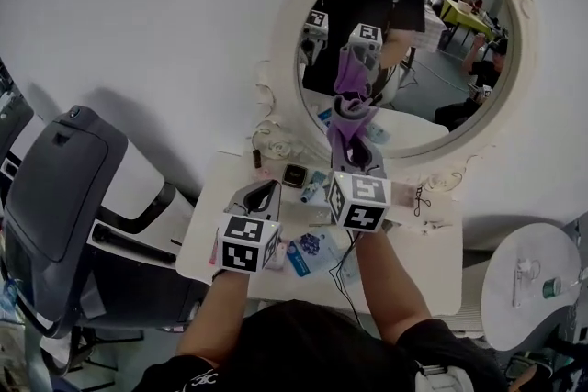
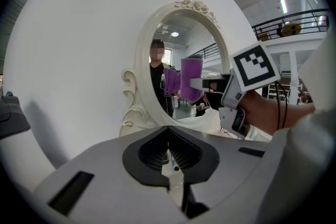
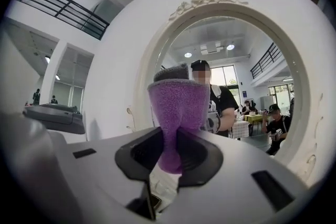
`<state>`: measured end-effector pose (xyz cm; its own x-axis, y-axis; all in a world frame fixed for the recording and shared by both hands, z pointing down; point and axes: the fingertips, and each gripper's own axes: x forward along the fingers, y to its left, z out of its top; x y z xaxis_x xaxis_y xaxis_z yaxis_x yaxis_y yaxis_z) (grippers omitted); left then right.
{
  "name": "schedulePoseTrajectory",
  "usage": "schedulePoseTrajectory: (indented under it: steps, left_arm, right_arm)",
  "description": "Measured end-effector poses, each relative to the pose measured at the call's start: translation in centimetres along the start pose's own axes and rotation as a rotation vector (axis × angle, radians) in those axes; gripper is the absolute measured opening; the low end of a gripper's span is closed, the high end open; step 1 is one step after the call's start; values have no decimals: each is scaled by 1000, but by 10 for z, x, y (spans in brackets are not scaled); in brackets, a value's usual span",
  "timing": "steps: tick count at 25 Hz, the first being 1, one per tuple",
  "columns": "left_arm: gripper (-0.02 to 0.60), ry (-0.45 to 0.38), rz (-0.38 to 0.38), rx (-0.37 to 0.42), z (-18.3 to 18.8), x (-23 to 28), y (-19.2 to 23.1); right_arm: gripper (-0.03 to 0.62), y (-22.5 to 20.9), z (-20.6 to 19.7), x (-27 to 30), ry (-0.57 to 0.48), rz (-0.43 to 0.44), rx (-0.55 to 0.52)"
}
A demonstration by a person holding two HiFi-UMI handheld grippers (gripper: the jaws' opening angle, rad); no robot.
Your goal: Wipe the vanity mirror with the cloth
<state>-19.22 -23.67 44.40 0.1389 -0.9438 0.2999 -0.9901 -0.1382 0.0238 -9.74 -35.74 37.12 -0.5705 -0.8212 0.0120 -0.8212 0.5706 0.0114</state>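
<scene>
The oval vanity mirror (image 1: 432,41) in its ornate white frame stands on the back of the table. My right gripper (image 1: 356,157) is shut on a purple cloth (image 1: 344,126), which stands up from the jaws at the mirror's lower left; touching the glass or not, I cannot tell. In the right gripper view the cloth (image 3: 177,107) rises in front of the mirror (image 3: 241,76). My left gripper (image 1: 260,191) hovers low over the table's left part, shut with nothing in it. Its own view shows the mirror (image 2: 168,50) and the cloth (image 2: 190,78).
The white vanity table (image 1: 432,262) carries small items: a black square box (image 1: 294,175), a blue packet (image 1: 299,260), little bottles and a cable. A dark chair (image 1: 64,188) stands to the left, a round white side table (image 1: 533,280) to the right.
</scene>
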Motion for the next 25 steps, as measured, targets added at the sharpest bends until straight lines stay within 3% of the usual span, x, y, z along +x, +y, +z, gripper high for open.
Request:
schedulePoseTrajectory:
  steps: [11, 16, 25]
  left_arm:
    - [8, -48, -217, 63, 32, 41, -107]
    - [8, -83, -250, 54, 45, 49, -132]
    - [8, -67, -278, 66, 44, 61, -151]
  right_arm:
    - [77, -111, -12, -115, -28, -219, 66]
    - [72, -134, -34, -145, 2, -259, 75]
    - [72, -143, -53, -152, 40, -265, 82]
